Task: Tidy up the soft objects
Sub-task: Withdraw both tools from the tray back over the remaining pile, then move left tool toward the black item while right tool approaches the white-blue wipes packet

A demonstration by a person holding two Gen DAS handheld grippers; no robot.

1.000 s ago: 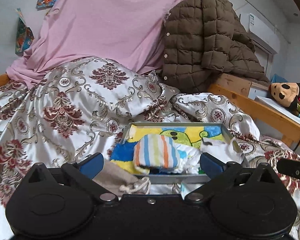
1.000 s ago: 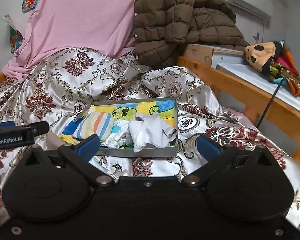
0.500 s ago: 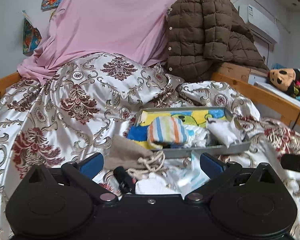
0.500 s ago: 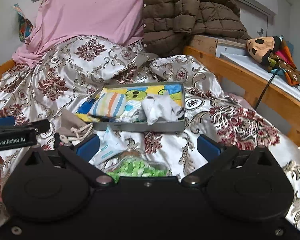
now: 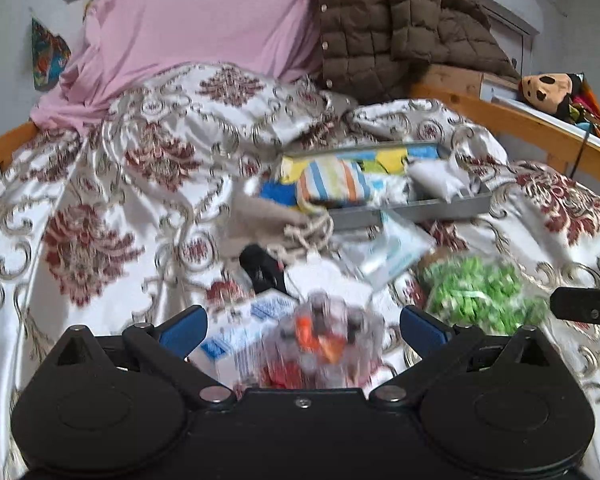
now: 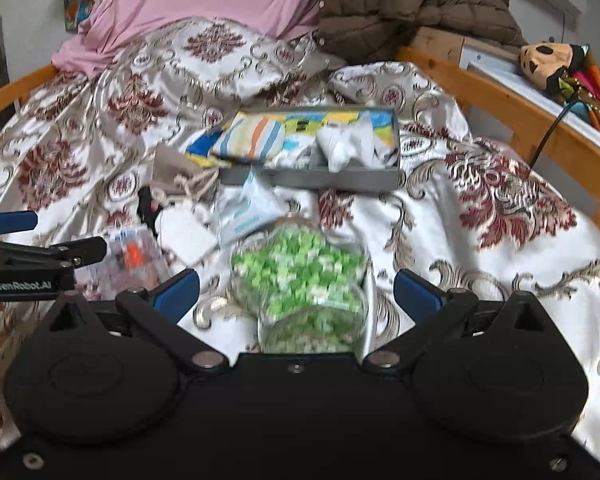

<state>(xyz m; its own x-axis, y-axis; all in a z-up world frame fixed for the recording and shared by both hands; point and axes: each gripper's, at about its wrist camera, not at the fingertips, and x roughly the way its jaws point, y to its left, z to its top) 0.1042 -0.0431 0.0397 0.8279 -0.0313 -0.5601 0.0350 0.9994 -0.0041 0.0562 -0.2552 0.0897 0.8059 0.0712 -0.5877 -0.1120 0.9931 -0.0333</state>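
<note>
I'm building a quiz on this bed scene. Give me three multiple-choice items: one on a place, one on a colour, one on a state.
1. Where does the striped bundle lie?
A in the grey tray
B on the jacket
C on the floor
2. What colour fills the clear jar?
A red
B green
C blue
3. How do the right gripper's jaws stand?
A shut on the jar
B shut on cloth
C open

Key: A, it sits within the tray walls; B, green pieces show through; C, the jaws stand apart either side of the jar.

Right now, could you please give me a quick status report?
Both tongs open, empty. Striped cloth and white cloth in tray. Green-filled jar before right tongs.
</note>
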